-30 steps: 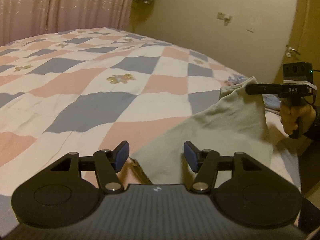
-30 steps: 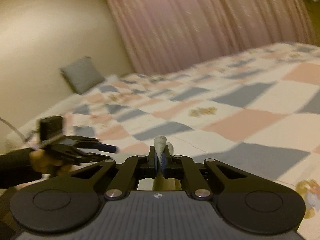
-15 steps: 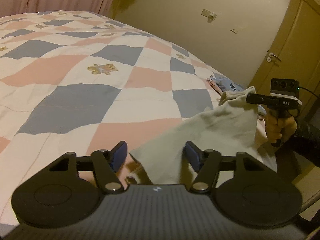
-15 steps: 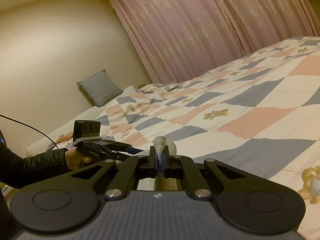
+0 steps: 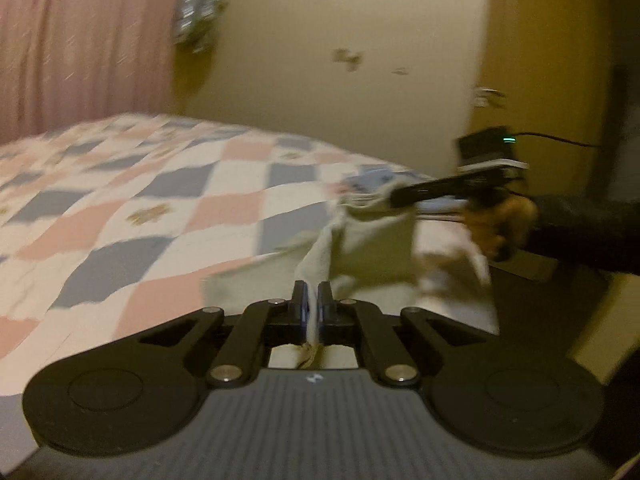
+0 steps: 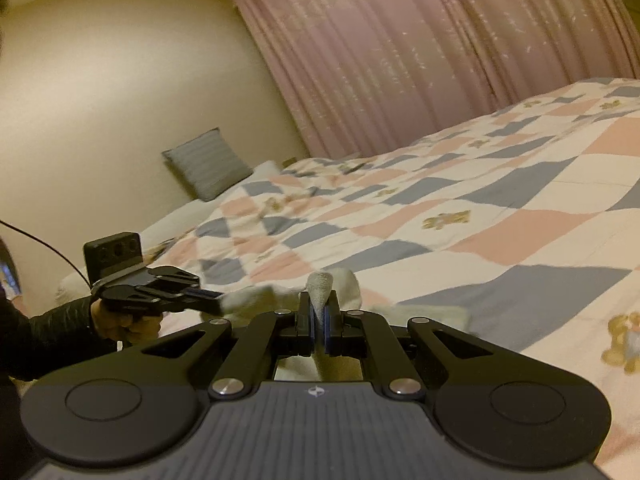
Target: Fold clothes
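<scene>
Two claws pinching pale garment (image 5: 372, 236), raised

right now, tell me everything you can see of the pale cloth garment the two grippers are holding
The pale grey-green cloth garment looks soft, like a knit or fleece, and plain, with no print visible. It is held at two points: the left gripper is shut on a bunched edge, and the right gripper is shut on another fold that pokes up between its fingers. The cloth sags loosely between them above the pink, blue and white patchwork quilt, with its lower part seemingly resting on the quilt. The left view is blurred.
</scene>
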Motion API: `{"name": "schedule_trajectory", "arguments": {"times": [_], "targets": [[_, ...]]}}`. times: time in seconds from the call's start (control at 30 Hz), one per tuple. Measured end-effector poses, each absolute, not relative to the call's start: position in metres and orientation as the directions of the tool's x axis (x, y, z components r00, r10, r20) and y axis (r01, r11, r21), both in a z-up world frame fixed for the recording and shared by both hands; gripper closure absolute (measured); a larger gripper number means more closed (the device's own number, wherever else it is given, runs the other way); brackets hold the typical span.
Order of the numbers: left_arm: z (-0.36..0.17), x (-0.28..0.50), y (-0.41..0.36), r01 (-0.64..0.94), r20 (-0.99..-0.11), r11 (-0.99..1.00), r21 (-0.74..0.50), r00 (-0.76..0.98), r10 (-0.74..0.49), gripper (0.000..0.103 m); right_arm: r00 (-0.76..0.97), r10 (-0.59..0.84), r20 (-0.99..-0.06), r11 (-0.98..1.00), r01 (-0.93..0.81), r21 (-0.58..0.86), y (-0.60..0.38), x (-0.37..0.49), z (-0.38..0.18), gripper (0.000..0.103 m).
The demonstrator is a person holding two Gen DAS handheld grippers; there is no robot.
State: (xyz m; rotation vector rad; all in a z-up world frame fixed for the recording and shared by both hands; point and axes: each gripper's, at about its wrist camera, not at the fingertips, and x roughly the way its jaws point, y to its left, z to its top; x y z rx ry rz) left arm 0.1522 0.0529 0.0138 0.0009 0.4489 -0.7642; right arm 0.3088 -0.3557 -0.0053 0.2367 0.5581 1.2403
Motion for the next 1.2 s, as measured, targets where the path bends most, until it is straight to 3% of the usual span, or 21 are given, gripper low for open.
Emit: {"name": "schedule_trajectory", "arguments": {"times": [0.1,0.2,0.3,0.53,0.73,0.77,0.8,0.83,1.0,1.1,1.17,1.2], "targets": [[0.032,0.129,0.054,0.716,-0.334,0.677,-0.171,0.604,-0.723,0.101,0.192,0.949,-0.248,0.293,-0.824,0.484,-0.370,0.292,0.003,0.098],[0.043,0.129,0.064,0.706,-0.292,0.683,-0.189,0.624,-0.725,0.102,0.170,0.971,-0.165,0.233,-0.817,0.528,-0.387,0.282,0.017,0.098],[0.038,0.149,0.066,0.666,-0.321,0.722,-0.188,0.653,-0.686,0.102,0.188,0.972,-0.140,0.234,-0.806,0.544,-0.390,0.291,0.026,0.098],[-0.015,0.235,0.067,0.473,-0.509,0.858,-0.200,0.698,-0.503,0.102,0.227,0.916,-0.331,0.374,-0.778,0.504,-0.353,0.338,-0.005,0.098],[-0.043,0.264,0.073,0.456,-0.550,0.860,-0.227,0.669,-0.500,0.101,0.244,0.887,-0.392,0.430,-0.746,0.509,-0.344,0.358,-0.034,0.098],[-0.045,0.266,0.073,0.474,-0.548,0.848,-0.238,0.655,-0.520,0.091,0.237,0.887,-0.396,0.427,-0.747,0.509,-0.342,0.360,-0.037,0.098],[-0.046,0.266,0.073,0.490,-0.547,0.836,-0.249,0.641,-0.539,0.074,0.230,0.887,-0.401,0.425,-0.748,0.509,-0.341,0.363,-0.040,0.098],[-0.048,0.267,0.072,0.505,-0.547,0.823,-0.260,0.626,-0.556,0.067,0.223,0.890,-0.397,0.417,-0.752,0.511,-0.341,0.363,-0.042,0.098],[-0.053,0.267,0.067,0.556,-0.555,0.792,-0.252,0.588,-0.589,0.060,0.241,0.879,-0.412,0.444,-0.730,0.519,-0.342,0.364,-0.051,0.098],[-0.056,0.265,0.062,0.571,-0.574,0.788,-0.229,0.575,-0.583,0.067,0.289,0.858,-0.426,0.490,-0.712,0.503,-0.344,0.362,-0.050,0.091],[-0.055,0.258,0.058,0.587,-0.573,0.784,-0.199,0.580,-0.579,0.075,0.337,0.839,-0.428,0.523,-0.716,0.463,-0.344,0.358,-0.041,0.068],[-0.054,0.255,0.055,0.595,-0.571,0.783,-0.182,0.584,-0.577,0.086,0.360,0.829,-0.428,0.540,-0.716,0.443,-0.344,0.356,-0.036,0.066]]}}
